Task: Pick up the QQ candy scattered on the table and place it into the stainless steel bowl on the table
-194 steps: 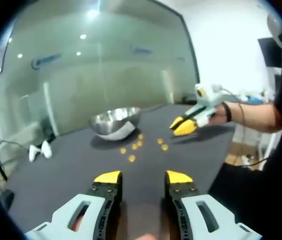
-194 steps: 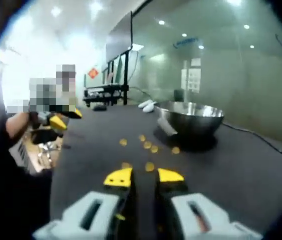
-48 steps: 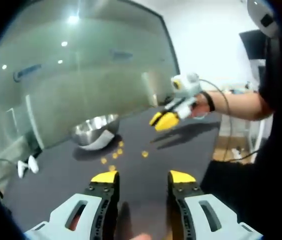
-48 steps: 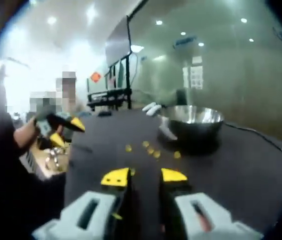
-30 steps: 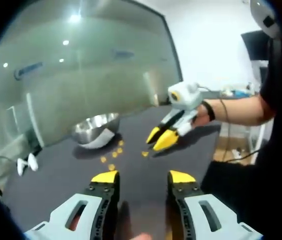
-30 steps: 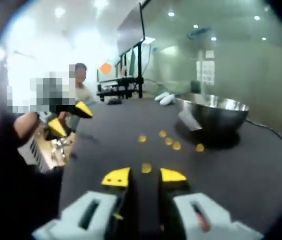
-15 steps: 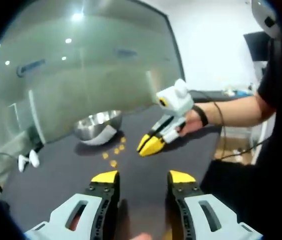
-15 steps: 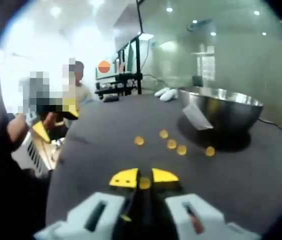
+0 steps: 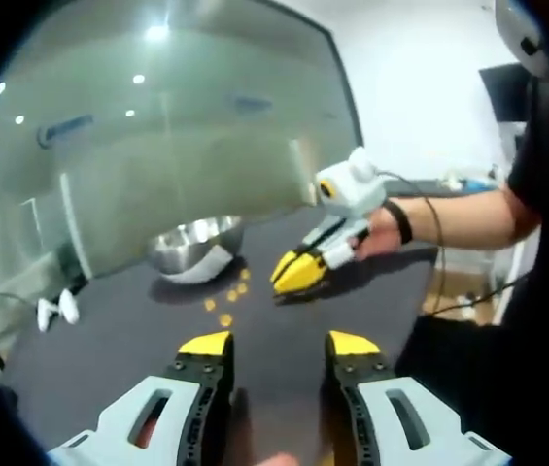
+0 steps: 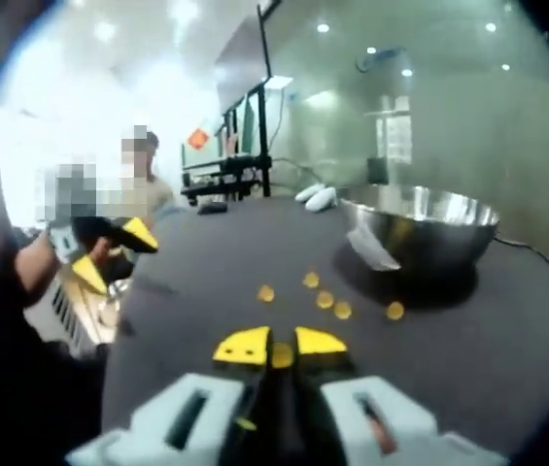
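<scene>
Pinching a QQ candy [image 10: 282, 355] in our right gripper [image 10: 281, 351], left gripper [image 9: 278, 345] spread; loosening risks dropping it short of the stainless steel bowl [image 10: 420, 230] at 1 o'clock.

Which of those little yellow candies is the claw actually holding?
The round yellow candy pinched between the right claw's yellow tips. The other yellow candies lie loose on the dark table, near the stainless steel bowl.

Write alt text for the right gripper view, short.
The right gripper is shut on a yellow candy above the dark table. Ahead, four loose candies lie before a stainless steel bowl; the left gripper is open at far left.
</scene>
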A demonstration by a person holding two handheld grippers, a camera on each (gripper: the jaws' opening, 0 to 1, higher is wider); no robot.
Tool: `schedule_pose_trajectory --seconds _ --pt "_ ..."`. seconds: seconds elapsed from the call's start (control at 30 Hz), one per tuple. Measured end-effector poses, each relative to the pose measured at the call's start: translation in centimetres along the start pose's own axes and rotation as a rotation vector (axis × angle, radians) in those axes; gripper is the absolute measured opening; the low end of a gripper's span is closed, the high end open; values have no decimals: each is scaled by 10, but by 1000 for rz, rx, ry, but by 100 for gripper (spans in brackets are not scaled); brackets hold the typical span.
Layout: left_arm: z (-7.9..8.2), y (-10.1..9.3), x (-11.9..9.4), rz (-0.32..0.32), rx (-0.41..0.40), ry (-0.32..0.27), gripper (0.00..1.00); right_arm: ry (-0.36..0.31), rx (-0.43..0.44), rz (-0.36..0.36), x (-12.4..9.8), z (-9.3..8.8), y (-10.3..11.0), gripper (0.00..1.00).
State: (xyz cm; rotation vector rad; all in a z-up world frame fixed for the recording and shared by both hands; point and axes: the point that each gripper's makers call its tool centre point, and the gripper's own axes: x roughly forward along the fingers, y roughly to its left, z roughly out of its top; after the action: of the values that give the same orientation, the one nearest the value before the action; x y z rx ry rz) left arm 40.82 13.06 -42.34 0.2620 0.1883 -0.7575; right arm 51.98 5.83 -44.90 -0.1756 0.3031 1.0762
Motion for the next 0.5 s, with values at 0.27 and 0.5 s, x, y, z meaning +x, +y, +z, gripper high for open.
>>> schedule_pose_trajectory --seconds 0.27,0.5 --pt "-1 -3 0 -8 4 6 39 -83 -10 -94 -6 46 -30 9" --pt "-2 0 -2 -2 -1 7 39 -236 -25 -313 -16 101 -83 9"
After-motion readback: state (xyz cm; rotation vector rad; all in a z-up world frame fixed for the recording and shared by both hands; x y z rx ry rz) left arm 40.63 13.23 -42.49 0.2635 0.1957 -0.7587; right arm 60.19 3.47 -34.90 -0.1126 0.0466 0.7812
